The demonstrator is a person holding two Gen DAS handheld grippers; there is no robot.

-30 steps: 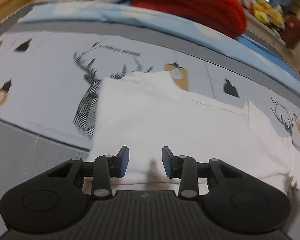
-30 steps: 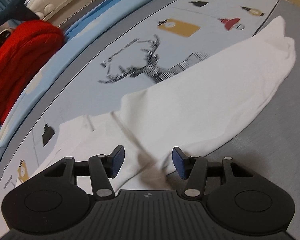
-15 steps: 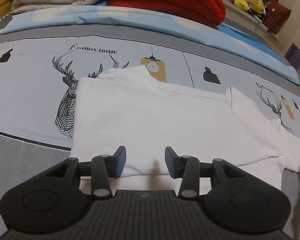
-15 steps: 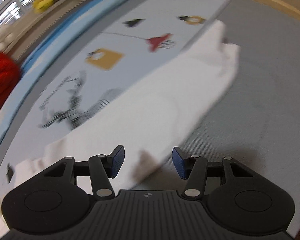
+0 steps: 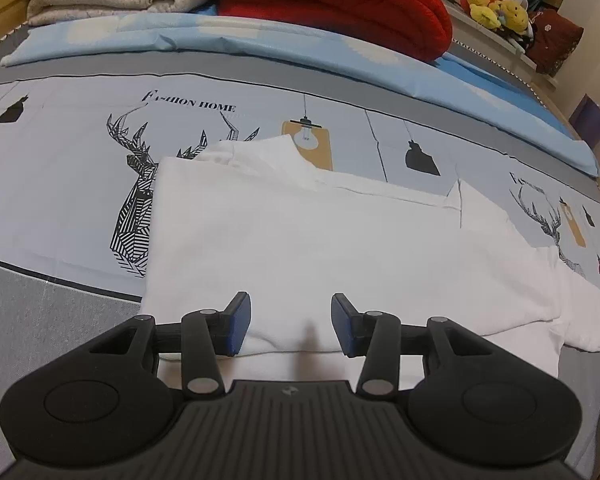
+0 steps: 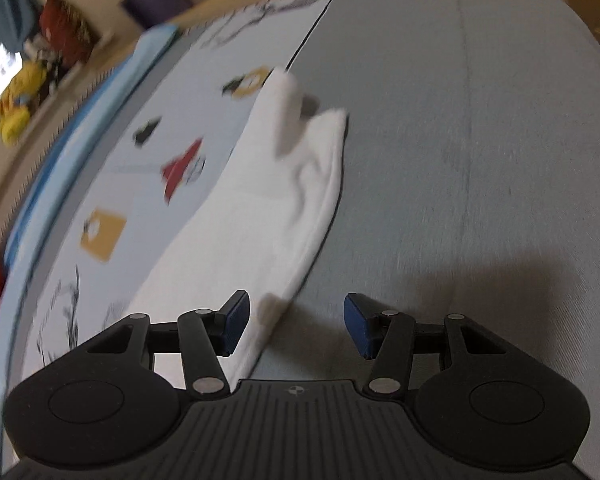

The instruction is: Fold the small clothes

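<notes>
white shirt (image 5: 320,248) lay folded lengthwise on bed (image 5: 60,184) | left gripper (image 5: 291,326) jaws just opened wider, over shirt's near edge, gripping nothing | right gripper (image 6: 296,322) wide, empty, above shirt's edge

The right wrist view was smeared by motion: the printed bedsheet (image 6: 148,184) and the yellow toy (image 6: 18,100) at the left edge were soft. The white garment (image 6: 260,208) ran out of sight beneath the gripper body at the bottom. In the left wrist view, the garment's (image 5: 300,248) near hem was hidden likewise, and the red blanket (image 5: 340,4) was cut off by the top edge.
</notes>
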